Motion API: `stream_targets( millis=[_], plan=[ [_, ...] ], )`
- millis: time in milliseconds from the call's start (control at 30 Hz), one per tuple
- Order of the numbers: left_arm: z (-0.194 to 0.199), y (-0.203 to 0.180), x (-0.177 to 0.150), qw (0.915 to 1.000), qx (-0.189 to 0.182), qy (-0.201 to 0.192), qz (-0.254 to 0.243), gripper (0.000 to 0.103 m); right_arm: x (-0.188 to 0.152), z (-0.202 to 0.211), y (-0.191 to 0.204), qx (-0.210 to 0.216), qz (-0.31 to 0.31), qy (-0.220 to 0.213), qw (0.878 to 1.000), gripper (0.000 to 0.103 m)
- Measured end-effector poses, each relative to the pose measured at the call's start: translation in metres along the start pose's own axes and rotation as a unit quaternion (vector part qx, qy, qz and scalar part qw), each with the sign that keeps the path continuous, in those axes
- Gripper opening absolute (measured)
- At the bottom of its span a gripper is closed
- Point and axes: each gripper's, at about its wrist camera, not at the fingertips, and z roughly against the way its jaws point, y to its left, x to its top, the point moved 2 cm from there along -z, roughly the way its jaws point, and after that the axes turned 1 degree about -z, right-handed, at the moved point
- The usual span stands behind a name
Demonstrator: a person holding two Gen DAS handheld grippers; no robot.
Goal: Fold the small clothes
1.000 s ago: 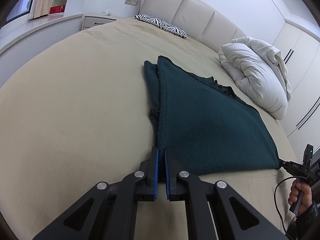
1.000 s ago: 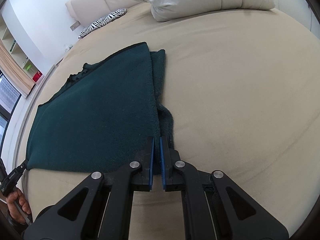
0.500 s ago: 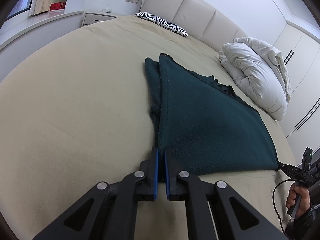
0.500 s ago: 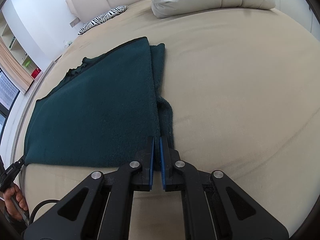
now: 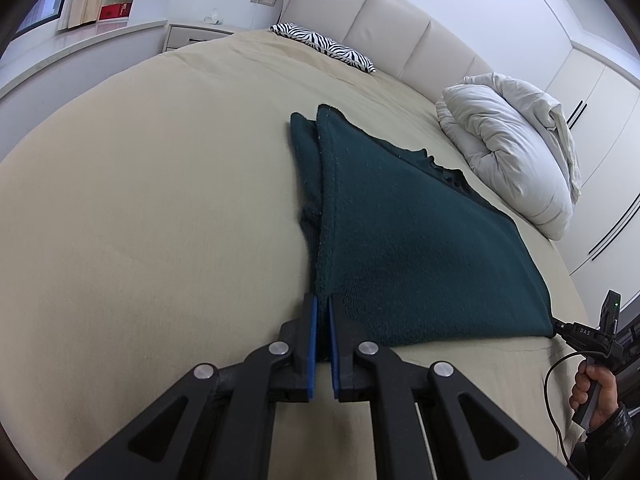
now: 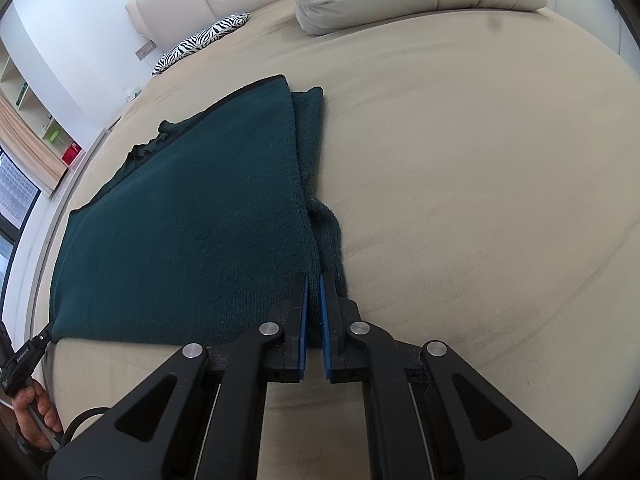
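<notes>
A dark green knit garment lies on the beige bed, partly folded, with a narrower layer sticking out under its side edge. My left gripper is shut on the garment's near left corner. My right gripper is shut on the near right corner of the garment. The garment's near edge runs taut between the two grippers. The right gripper also shows in the left wrist view, and the left gripper in the right wrist view.
The beige bed spreads wide on both sides. A white bundled duvet lies at the far right by the headboard. A zebra-print pillow lies at the head. A nightstand and wardrobe doors stand beyond.
Both grippers have pulled the garment's near edge slightly toward me and lower over the bed; the cloth looks a little flatter. Both grips stay shut.
</notes>
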Motion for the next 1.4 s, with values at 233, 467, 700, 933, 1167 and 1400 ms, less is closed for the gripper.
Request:
stream_targets(
  millis=[233, 467, 700, 933, 1167, 1400],
  plan=[
    [0.001, 0.003, 0.001, 0.9999, -0.011, -0.001, 0.009, 0.010, 0.001, 0.000, -0.001, 0.011, -0.003, 0.002, 1.000, 0.006],
    [0.032, -0.002, 0.018, 0.9994, 0.004, -0.033, 0.010, 0.014, 0.002, 0.013, -0.005, 0.015, -0.025, 0.011, 1.000, 0.010],
    [0.025, -0.059, 0.065, 0.9948, 0.017, -0.064, -0.077, 0.026, 0.035, 0.043, 0.029, 0.024, -0.024, -0.043, 0.999, 0.023],
    [-0.057, -0.121, 0.112, 0.9818, 0.061, -0.060, -0.170, 0.033, 0.073, -0.024, 0.134, 0.144, 0.027, -0.002, 0.989, 0.051],
    [-0.124, -0.112, 0.115, 0.9812, 0.094, -0.017, -0.167, 0.035, 0.101, -0.097, 0.201, 0.231, 0.016, 0.029, 0.973, 0.051],
    [-0.135, -0.089, 0.115, 0.9923, 0.051, -0.011, -0.112, 0.035, 0.113, -0.155, 0.122, 0.230, -0.129, 0.006, 0.965, 0.029]
  ],
)
